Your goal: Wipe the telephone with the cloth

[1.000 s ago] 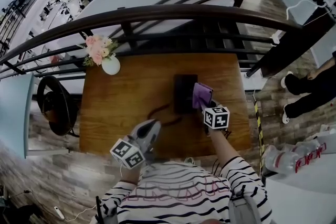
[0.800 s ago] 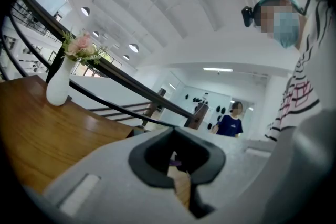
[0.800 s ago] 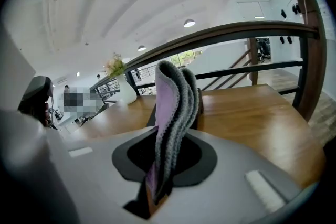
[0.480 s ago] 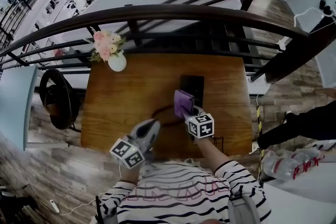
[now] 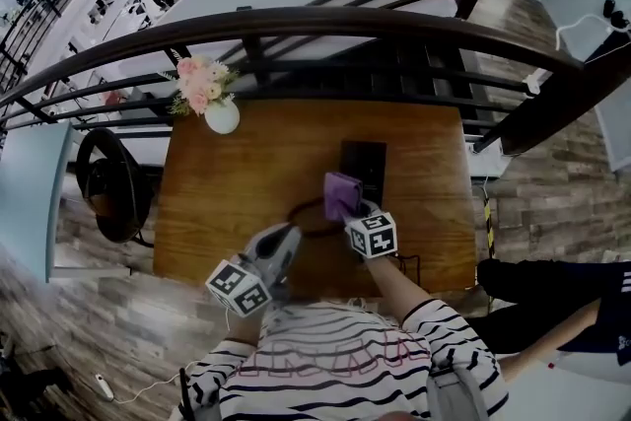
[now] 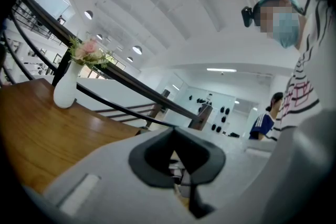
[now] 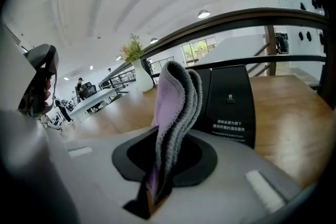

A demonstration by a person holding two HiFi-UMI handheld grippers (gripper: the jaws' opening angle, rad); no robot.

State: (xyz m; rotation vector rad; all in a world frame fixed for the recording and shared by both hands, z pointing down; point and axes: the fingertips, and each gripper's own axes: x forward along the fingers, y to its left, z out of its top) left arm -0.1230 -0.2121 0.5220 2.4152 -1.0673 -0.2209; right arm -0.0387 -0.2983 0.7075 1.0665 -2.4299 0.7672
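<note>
On the wooden worktop [image 5: 227, 202], just in front of the dark railing [image 5: 296, 20], the black telephone [image 5: 367, 156] lies flat toward the far right side. A second ago my purple cloth [image 5: 342, 195] sat over the telephone's right side. It has since swept across and toward me, and now rests at the near left end, hardly shifting in the last half second. I judge that one stroke across the face is finished and that more passes are still needed. My right hand-held gripper [image 5: 353, 213] is clamped tight on the folded cloth. My left hand-held gripper [image 5: 287, 235] has stayed parked at the worktop's near edge, with its jaws together and nothing between them. The head view gives the layout: the dark cable [image 5: 306, 210] looping from the telephone's near end, and the white vase [image 5: 222, 117] of pink flowers well apart at the far left corner. The right gripper view adds that the cloth stands up in several folded layers between the jaws, with small white print on the telephone just behind it. I cannot tell from there whether cloth and telephone touch. The left gripper view shows only worktop, vase and railing, and no telephone.
</note>
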